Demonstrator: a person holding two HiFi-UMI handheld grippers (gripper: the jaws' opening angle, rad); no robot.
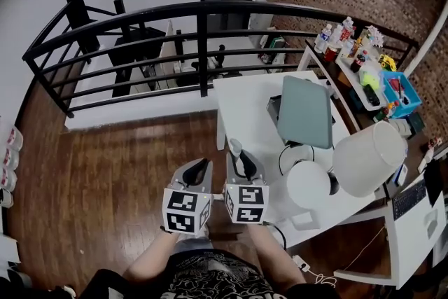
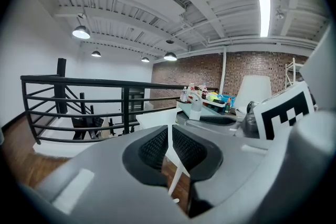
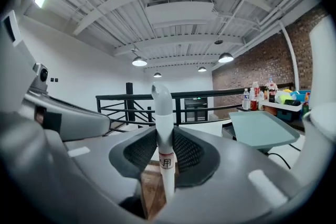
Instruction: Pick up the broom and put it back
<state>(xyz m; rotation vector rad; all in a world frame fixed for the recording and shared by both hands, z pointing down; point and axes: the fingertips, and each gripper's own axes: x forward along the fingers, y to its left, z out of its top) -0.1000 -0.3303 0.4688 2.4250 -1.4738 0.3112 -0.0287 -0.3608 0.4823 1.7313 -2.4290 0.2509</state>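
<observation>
Wooden floor (image 1: 105, 171): left open on the left side, bounded behind by black railing (image 1: 203, 17) and at right by white table (image 1: 241, 98) edge. Right gripper (image 3: 165, 152): jaws clamped on pale broom handle (image 3: 164, 123), held upright, hooked tip raised above pads. Left gripper (image 2: 171, 147): jaws drawn together, nothing held, carried just beside the right

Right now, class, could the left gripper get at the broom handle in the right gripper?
Probably yes: the left gripper sits beside the right gripper clamping the broom handle, nothing between them; its closed jaws must open first.
</observation>
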